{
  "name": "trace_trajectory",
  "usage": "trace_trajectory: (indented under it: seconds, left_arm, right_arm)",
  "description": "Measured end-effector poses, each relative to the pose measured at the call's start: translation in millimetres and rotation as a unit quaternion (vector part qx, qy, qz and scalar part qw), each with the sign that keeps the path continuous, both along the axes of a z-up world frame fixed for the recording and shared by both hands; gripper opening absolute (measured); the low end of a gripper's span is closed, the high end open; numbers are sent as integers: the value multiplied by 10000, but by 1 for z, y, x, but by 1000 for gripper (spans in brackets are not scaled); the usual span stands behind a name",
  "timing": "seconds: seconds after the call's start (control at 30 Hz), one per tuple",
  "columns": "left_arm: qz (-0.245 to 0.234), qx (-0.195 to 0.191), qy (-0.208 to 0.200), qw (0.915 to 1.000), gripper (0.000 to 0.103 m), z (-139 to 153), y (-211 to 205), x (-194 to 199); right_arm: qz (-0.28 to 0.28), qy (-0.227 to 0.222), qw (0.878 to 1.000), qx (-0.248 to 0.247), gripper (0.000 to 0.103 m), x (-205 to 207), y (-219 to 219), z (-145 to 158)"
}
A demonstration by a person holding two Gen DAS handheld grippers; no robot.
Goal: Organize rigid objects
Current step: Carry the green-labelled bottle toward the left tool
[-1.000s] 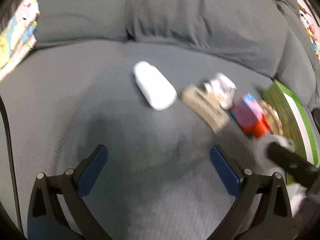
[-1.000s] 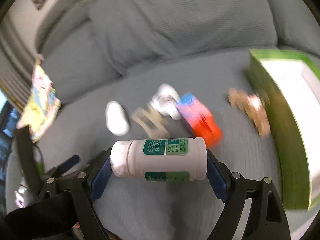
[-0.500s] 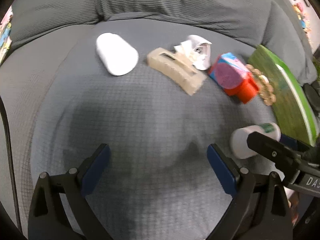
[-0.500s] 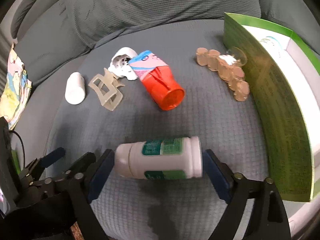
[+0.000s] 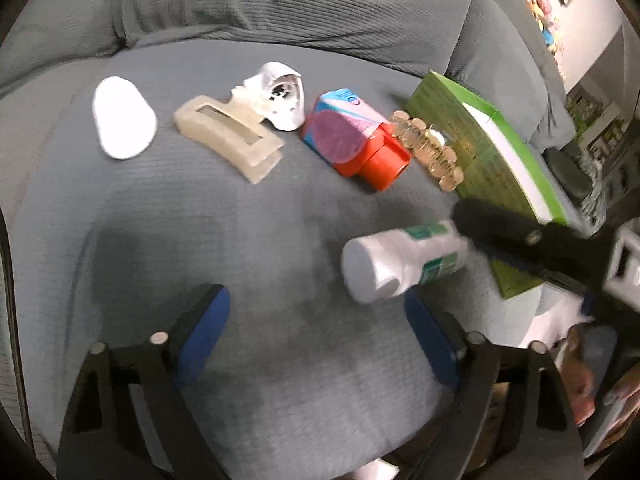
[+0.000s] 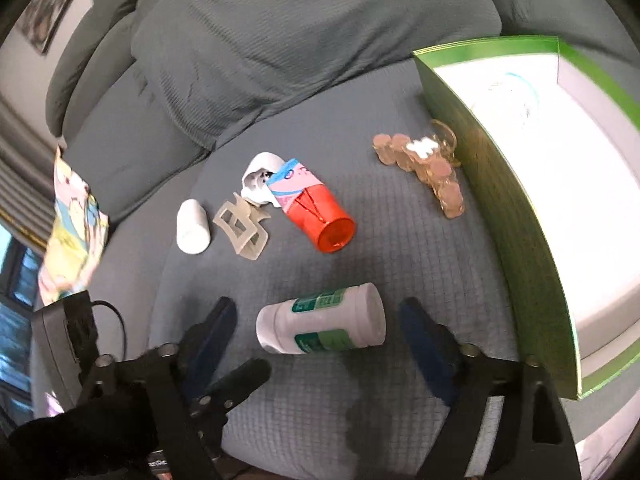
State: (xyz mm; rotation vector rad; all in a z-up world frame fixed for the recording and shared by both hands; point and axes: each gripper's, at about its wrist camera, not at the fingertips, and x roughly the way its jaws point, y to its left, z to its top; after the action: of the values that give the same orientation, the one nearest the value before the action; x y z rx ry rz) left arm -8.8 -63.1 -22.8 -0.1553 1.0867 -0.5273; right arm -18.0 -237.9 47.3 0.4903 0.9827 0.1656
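A white pill bottle (image 6: 320,320) with a green label lies on its side on the grey sofa seat (image 6: 400,240). It sits between the fingers of my right gripper (image 6: 318,328), whose jaws are closing, with a gap on each side of the bottle. My left gripper (image 5: 316,320) is also closing, with nothing between its fingers. The bottle (image 5: 400,256) lies just beyond its right fingertip. Further back lie a white capsule-shaped case (image 5: 122,118), a beige claw clip (image 5: 228,140), a white plastic piece (image 5: 280,96), a red and pink container (image 5: 352,140) and an amber clip (image 5: 428,148).
An open green box (image 6: 500,200) with a white inside stands on the seat at the right, the amber clip (image 6: 428,168) against its wall. Grey back cushions (image 6: 280,40) rise behind. A colourful cloth (image 6: 72,232) and a black device with a cable (image 6: 64,332) are at the left.
The right gripper held the bottle a second ago, then let it go; it now lies on the seat. Both grippers have come lower and nearer the objects.
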Motion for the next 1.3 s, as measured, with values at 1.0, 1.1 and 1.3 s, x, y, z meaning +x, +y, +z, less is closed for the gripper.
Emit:
trace_trajectory:
  seconds: [1.0,1.1,1.3]
  left_arm:
    - [-1002,-270,-952,9900,12,71,-74,-16]
    - [-1371,-219,-1392,9805,19,84,-100,-23]
    - [-907,24,-909,9917,42,61,-83,7]
  right_arm:
    - [208,-716,9944,751,57,-13,-12,31]
    - [-165,-902,9957,-132,57,-20,-13,55]
    - [-681,-742,9944,-305,57,-19,-49,45]
